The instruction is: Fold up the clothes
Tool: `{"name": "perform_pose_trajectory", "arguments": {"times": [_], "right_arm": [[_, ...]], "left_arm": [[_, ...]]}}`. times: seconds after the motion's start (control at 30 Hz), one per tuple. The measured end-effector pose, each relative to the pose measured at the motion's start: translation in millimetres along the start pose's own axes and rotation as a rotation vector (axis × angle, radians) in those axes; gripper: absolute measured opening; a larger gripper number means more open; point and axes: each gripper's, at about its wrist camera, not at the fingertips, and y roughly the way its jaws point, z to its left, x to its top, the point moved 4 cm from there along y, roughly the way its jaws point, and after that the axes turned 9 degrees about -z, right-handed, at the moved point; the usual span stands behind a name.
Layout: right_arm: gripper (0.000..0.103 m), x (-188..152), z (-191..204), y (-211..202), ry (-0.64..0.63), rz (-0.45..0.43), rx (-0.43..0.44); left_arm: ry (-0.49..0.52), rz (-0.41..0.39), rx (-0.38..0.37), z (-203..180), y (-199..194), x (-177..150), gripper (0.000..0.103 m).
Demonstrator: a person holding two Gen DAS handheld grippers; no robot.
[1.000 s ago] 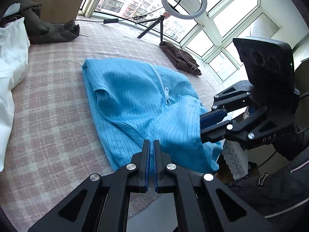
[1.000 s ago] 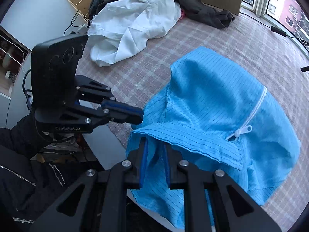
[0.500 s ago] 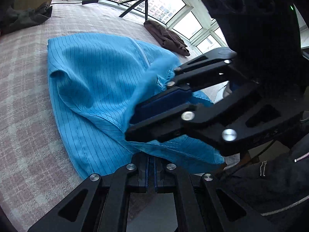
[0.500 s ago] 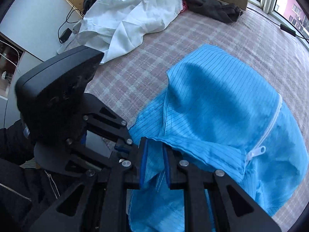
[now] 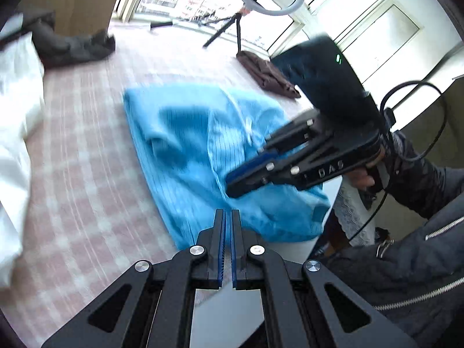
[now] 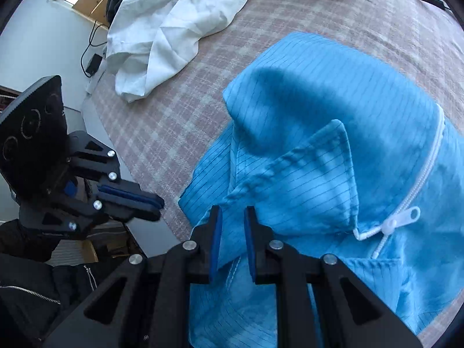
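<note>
A light blue striped zip-up garment (image 5: 188, 145) lies partly folded on the pink checked bedspread (image 5: 72, 159). In the right wrist view a hemmed flap of the garment (image 6: 304, 179) runs down between the pads of my right gripper (image 6: 232, 214), which is shut on it; the white zipper pull (image 6: 406, 214) lies to the right. From the left wrist view my right gripper (image 5: 232, 182) hangs low over the cloth's near right part. My left gripper (image 5: 227, 213) is shut and holds nothing, just off the garment's near edge, and the right wrist view has the left gripper (image 6: 158, 206) left of the cloth.
A crumpled white garment (image 6: 174, 23) and dark clothes (image 5: 72, 46) lie at the far side of the bed. A brown garment (image 5: 269, 75) sits by a ring light's tripod (image 5: 238, 32) near the windows. The bed's edge and a person's dark jacket (image 5: 406, 275) are close by.
The two grippers have separated: my left gripper has drawn back from under the right one. My right gripper has sunk lower over the garment, still holding the flap.
</note>
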Motion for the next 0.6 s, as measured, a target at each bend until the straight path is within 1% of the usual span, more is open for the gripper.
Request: {"name": "perform_pose_trajectory", "arguments": {"times": [0.07,0.13,0.2,0.23,0.27,0.33,0.4,0.5,0.57,0.6], "right_arm": [[0.016,-0.5,-8.4,-19.8,0.05,-0.047,0.031],[0.016,2.1,-17.1,-35.7,0.088,-0.093,0.037],[0.017,3.0,-26.7,-45.2,0.107,-0.121,-0.002],[0.017,1.8,-31.5,-49.8,0.115,-0.132,-0.017],[0.017,-0.4,-35.4,-54.0,0.128,-0.146,-0.014],[0.017,-3.7,-42.8,-58.9,0.151,-0.171,-0.004],[0.017,-1.3,-50.7,-55.6,0.147,-0.188,-0.038],[0.017,10.0,-59.6,-37.0,0.154,-0.197,-0.073],[0.017,14.3,-61.1,-24.1,0.116,-0.182,-0.127],[0.017,13.9,-61.7,-16.3,0.087,-0.16,-0.164]], "left_arm": [[0.031,-0.022,-0.009,-7.8,2.3,16.5,0.001],[0.071,-0.013,-0.04,-19.2,14.9,26.9,0.001],[0.129,0.03,-0.027,-26.8,36.2,31.1,0.001],[0.142,0.057,-0.022,-28.6,48.1,31.5,0.001],[0.15,0.083,-0.026,-30.2,59.0,31.4,0.001],[0.167,0.124,0.007,-27.2,71.0,24.3,0.001],[0.153,0.146,0.033,-20.2,75.9,22.4,0.001],[0.144,0.136,0.025,-19.1,72.0,25.2,0.001],[0.145,0.159,0.025,-17.6,70.8,19.8,0.001],[0.147,0.182,0.027,-17.0,72.9,14.5,0.001]]}}
